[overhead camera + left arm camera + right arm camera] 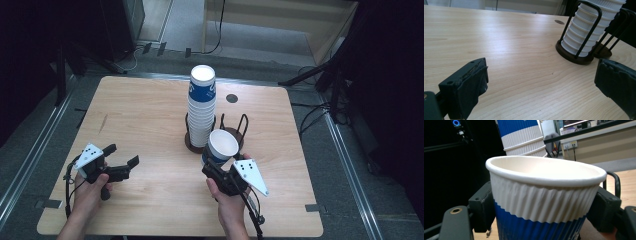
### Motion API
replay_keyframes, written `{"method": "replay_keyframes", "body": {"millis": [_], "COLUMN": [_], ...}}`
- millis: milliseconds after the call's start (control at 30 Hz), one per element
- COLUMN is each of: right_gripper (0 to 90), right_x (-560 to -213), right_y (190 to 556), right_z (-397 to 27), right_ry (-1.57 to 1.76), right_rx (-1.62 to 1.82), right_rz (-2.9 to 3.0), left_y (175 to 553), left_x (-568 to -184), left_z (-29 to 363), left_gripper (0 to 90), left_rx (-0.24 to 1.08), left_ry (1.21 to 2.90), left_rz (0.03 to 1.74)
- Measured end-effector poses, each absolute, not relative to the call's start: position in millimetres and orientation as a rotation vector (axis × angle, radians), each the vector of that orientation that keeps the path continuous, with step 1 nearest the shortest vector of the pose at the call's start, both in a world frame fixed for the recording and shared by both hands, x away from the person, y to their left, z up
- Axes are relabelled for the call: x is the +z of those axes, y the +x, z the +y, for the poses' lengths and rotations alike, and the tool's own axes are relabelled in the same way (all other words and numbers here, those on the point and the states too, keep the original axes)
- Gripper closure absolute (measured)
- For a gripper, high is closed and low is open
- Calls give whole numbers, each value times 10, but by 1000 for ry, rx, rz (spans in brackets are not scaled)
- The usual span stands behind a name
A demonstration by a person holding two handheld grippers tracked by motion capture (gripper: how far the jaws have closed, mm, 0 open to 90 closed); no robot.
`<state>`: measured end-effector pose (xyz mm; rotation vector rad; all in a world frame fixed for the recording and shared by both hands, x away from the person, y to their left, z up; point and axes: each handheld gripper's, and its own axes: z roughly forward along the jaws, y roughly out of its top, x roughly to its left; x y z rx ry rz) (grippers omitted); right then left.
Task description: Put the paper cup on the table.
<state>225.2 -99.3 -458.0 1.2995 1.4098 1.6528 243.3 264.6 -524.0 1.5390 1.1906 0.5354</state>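
One cup (222,146) sits clamped in the right tool (212,167); left tool (121,161) stands apart. Lower it squarely, probably into the empty holder (239,131).

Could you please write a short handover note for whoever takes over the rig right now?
Right hand-held gripper: shut on a single paper cup, held upright just in front of the holders.
Left hand-held gripper: open, empty, low over the table.
The cup stack stands in the left wire holder; the right wire holder looks empty.
Done: one cup gripped.
Left: probably to set it in a holder.
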Motion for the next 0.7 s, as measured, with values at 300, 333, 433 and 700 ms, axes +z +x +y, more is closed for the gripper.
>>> {"method": "replay_keyframes", "body": {"millis": [300,333,433,700], "right_gripper": [209,208,207,206], "right_x": [-4579,-4578,-4577,-4581], "right_y": [2288,2291,2298,2361], "right_z": [-1099,-1125,-1159,-1331], "right_ry": [1240,1219,1198,1170], "right_rx": [1610,1607,1591,1525], "right_rz": [1408,1409,1404,1387], "left_y": [2450,2450,2452,2459], "left_x": [-5309,-5312,-5328,-5381], "left_z": [2739,2743,2747,2745], "left_gripper": [0,0,0,0], "left_rx": [576,582,594,617], "left_ry": [1569,1577,1597,1615], "left_rz": [1236,1239,1242,1260]}}
